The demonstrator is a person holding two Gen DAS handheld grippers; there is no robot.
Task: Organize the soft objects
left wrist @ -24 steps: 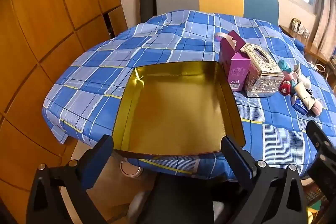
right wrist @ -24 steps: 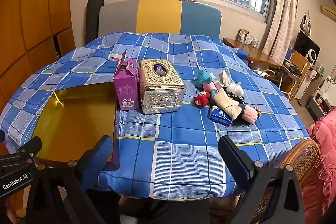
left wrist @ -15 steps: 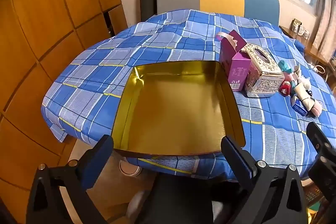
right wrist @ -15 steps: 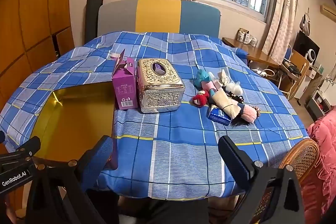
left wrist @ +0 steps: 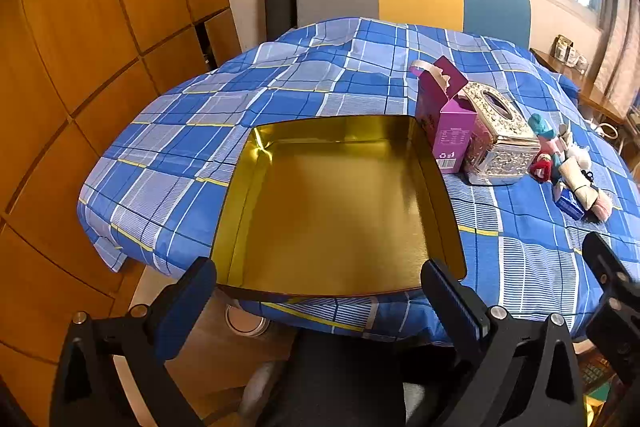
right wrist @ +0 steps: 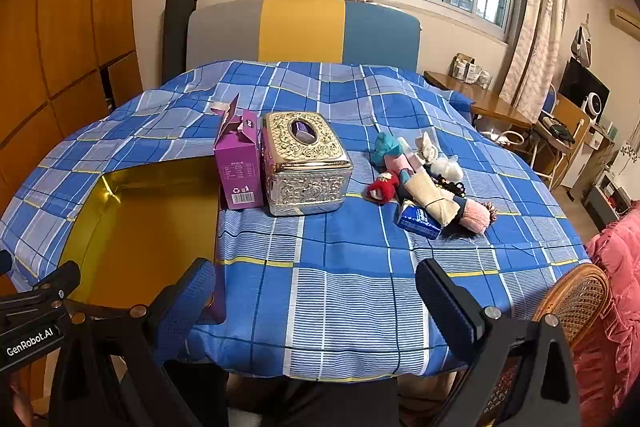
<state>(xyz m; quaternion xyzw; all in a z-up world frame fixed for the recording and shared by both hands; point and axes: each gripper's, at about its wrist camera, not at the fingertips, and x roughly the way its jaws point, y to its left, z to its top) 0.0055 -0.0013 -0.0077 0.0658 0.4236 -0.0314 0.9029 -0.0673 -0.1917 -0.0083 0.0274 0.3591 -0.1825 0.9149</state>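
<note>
Viewing one soft-toy heap [right wrist: 428, 183] at one o'clock from my right claw [right wrist: 316, 293], both claws spread, empty; one gold tray [left wrist: 336, 211] at twelve of left claw [left wrist: 320, 291].

The toys [right wrist: 424, 183] lie heaped, too tangled to tell apart. The cloth [right wrist: 340, 287] hides the bench. The box [left wrist: 452, 131] covers the tin's [left wrist: 500, 143] near side. The label print is too small to read.
</note>
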